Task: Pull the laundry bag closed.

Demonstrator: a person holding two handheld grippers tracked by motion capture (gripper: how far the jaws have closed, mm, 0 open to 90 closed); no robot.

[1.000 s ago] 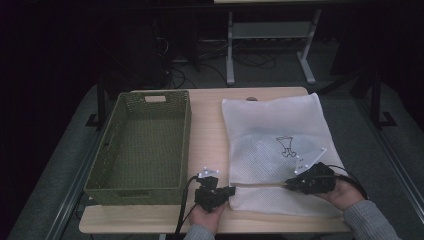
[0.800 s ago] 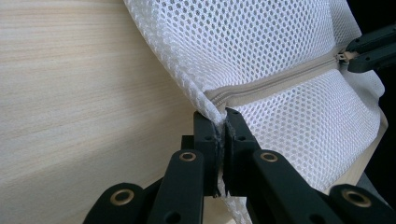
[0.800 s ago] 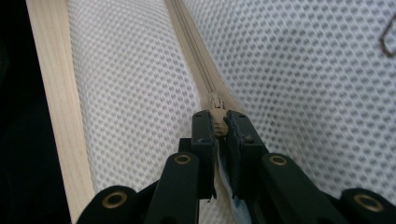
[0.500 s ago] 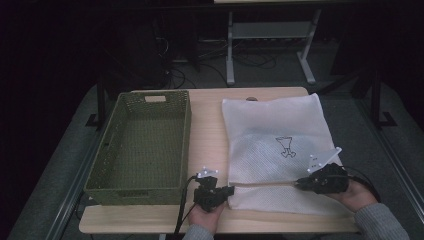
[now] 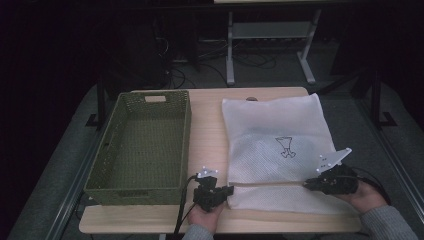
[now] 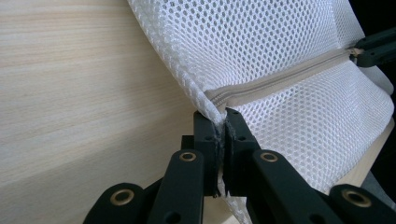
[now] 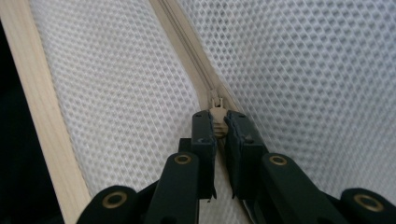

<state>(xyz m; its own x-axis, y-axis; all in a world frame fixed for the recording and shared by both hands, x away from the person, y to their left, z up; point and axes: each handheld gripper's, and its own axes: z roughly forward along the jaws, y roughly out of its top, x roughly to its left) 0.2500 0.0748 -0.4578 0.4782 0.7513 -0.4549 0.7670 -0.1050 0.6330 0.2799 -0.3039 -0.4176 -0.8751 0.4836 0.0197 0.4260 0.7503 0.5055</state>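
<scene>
1. A green basket (image 5: 142, 145) sits just left of the white mesh bag (image 5: 275, 135).
2. The left gripper (image 5: 226, 192) is clamped on the mesh bag's near-left corner.
3. The right gripper (image 5: 307, 184) pinches the zipper pull (image 7: 217, 114) near the bag's right end.

Looks like some kind of lab or test room, not a home. There's a plain light-wood tabletop (image 5: 210, 125) on a metal frame, grey carpet floor (image 5: 65, 165) all around, and everything behind is dark. Further back a metal stand (image 5: 270, 40) sits with a mess of cables (image 5: 200, 50) on the floor. Pretty bare, purpose-built recording setup feel.
</scene>
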